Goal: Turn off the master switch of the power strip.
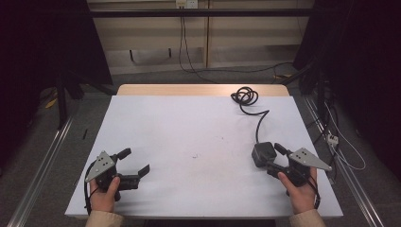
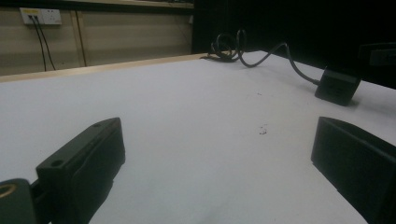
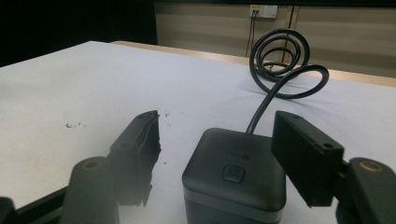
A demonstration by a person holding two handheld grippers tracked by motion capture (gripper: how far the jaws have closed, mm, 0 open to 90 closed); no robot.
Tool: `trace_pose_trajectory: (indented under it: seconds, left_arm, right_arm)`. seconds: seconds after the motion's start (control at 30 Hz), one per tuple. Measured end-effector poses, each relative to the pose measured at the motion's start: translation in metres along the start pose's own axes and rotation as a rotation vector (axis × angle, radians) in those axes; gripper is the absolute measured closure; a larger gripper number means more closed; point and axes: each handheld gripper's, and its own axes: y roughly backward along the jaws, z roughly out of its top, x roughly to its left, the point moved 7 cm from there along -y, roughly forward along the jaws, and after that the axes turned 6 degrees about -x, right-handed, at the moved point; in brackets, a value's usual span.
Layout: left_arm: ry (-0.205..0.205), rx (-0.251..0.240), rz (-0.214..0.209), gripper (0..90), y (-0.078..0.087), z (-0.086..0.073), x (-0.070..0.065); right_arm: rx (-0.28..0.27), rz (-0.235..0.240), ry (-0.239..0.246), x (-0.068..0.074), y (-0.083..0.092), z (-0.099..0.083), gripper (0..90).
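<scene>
My right gripper is spread wide round the black adapter box at the table's near right, jaws either side w/ gaps, not clamping. Left gripper is released, holding nothing, near left. Risk: box tips or skids if I close off-centre; the coiled cable may drag. Small logo by its button, unreadable.

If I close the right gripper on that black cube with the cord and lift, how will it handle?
The black cube looks rigid, with smooth rounded sides, so it might slip in the right gripper, whose jaws stand open around it. It probably won't roll. Its cord is floppy, coiled at the far edge, and will likely drag and tug.
</scene>
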Motion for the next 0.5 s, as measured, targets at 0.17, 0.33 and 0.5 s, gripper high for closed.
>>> trace_pose_trajectory:
  seconds: [0.17, 0.33, 0.5]
  left_arm:
    - [-0.004, 0.000, -0.002, 2.6, -0.0001, 0.0001, -0.0002]
    - [-0.003, 0.001, -0.003, 2.6, -0.0003, -0.0002, -0.0002]
    - [-0.002, 0.001, -0.002, 2.6, -0.0004, -0.0003, -0.0005]
  right_arm:
    - [0.007, 0.003, -0.003, -0.0001, -0.0001, 0.0001, 35.9]
    - [0.008, 0.008, -0.003, -0.0003, -0.0001, 0.0014, 38.8]
    - [0.013, 0.011, -0.004, -0.0011, -0.0003, 0.0013, 42.8]
